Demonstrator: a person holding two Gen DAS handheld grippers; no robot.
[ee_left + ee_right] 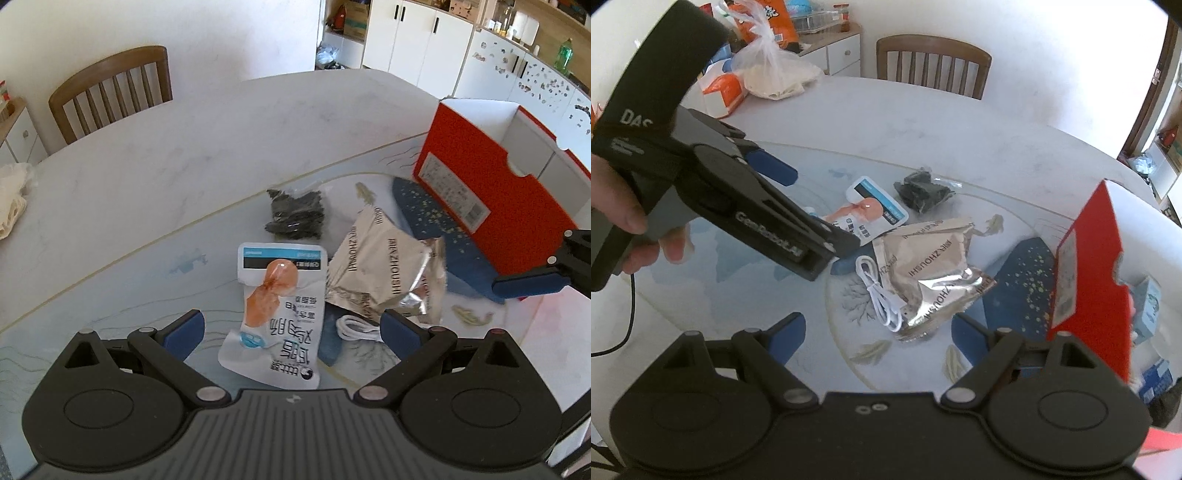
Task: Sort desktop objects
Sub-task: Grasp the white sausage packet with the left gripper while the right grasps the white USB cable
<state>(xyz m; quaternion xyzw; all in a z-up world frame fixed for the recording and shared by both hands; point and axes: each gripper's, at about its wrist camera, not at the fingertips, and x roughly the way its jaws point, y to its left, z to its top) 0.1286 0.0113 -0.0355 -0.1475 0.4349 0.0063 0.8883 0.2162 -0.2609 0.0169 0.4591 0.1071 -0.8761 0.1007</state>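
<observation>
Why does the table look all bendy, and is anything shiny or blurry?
Left wrist view: the fisheye lens curves the table edge, and light glints on the silver bag. Right wrist view: the same bending, and the red box looks smeared and blurry at the right edge.

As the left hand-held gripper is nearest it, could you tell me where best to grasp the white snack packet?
Probably the near bottom edge of the white snack packet, approached from above. It lies flat on the table between the open left hand-held gripper fingers; that edge is clear of the silver pouch and white cable.
</observation>
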